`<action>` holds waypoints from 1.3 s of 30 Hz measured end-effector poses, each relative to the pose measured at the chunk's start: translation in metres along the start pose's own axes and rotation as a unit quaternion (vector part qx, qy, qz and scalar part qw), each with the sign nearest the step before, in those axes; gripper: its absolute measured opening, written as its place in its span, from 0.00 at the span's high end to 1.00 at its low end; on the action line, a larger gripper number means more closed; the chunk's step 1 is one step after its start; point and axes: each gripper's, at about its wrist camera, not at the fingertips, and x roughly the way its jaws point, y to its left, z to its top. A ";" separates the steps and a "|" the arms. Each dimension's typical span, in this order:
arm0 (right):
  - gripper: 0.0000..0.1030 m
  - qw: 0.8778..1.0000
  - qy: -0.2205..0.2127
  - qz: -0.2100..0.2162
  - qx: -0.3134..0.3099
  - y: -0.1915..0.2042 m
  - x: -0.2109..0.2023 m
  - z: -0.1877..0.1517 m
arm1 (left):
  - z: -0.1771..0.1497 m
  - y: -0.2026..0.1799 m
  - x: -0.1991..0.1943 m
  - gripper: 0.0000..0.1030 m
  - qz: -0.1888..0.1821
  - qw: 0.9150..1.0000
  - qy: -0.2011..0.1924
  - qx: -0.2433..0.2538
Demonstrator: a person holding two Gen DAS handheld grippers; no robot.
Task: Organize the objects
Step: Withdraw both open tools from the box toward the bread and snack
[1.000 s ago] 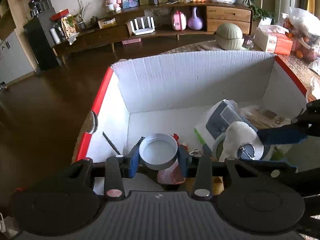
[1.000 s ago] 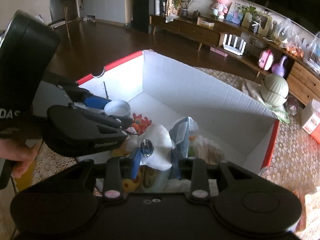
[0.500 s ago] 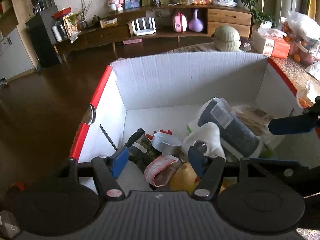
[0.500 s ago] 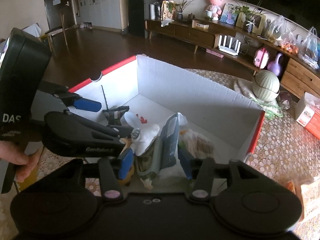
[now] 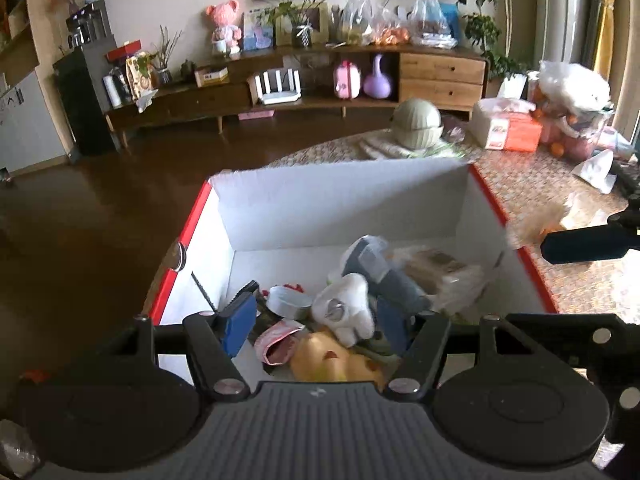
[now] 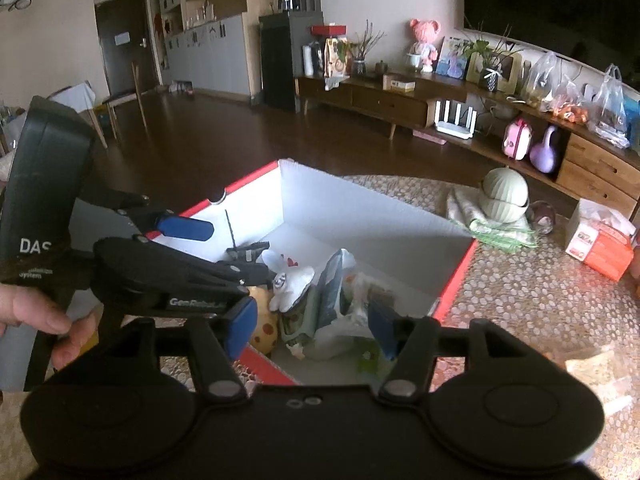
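Both claws hang spread and empty over the box point(image 5: 340, 200) on the table point(image 6: 540, 292). The left claw point(image 5: 316, 320) could snag the white plush point(image 5: 346, 312) — perhaps the jar point(image 5: 288, 300) beside it too — while the right claw point(image 6: 312, 320) nears the bag point(image 6: 344, 316).

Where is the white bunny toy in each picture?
Left wrist view: the white bunny toy lies low in the middle, inside the box, just above the yellow toy.
Right wrist view: the white bunny toy sits left of centre, inside the box.
Shared landmark: the pale green round pot on the table.
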 end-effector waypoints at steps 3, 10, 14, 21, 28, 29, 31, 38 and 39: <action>0.38 1.000 -0.005 0.000 0.001 -0.003 -0.013 -0.005 | -0.001 -0.009 -0.012 0.36 -0.002 1.000 -0.006 0.003; 0.29 1.000 -0.020 -0.020 0.007 -0.011 -0.042 -0.015 | -0.002 -0.031 -0.036 0.29 -0.012 1.000 -0.020 0.007; 0.19 0.999 -0.027 -0.023 0.016 -0.020 -0.059 -0.020 | -0.003 -0.047 -0.047 0.29 -0.020 0.999 -0.028 0.009; 0.11 0.998 -0.031 -0.043 0.030 -0.044 -0.079 -0.035 | -0.006 -0.077 -0.058 0.24 -0.038 0.998 -0.040 0.004; 0.01 0.995 -0.029 -0.076 0.054 -0.076 -0.093 -0.057 | -0.009 -0.114 -0.061 0.21 -0.062 0.997 -0.049 0.012; 0.01 0.995 -0.029 -0.081 0.059 -0.082 -0.095 -0.060 | -0.009 -0.119 -0.060 0.21 -0.065 0.996 -0.051 0.014; 0.01 0.993 -0.028 -0.094 0.071 -0.096 -0.098 -0.066 | -0.009 -0.132 -0.058 0.20 -0.074 0.996 -0.050 0.018; 0.01 0.980 -0.027 -0.150 0.124 -0.157 -0.112 -0.083 | -0.007 -0.178 -0.045 0.17 -0.102 0.994 -0.039 0.029; 0.01 0.978 -0.025 -0.158 0.132 -0.167 -0.113 -0.086 | -0.007 -0.185 -0.042 0.17 -0.106 0.993 -0.037 0.032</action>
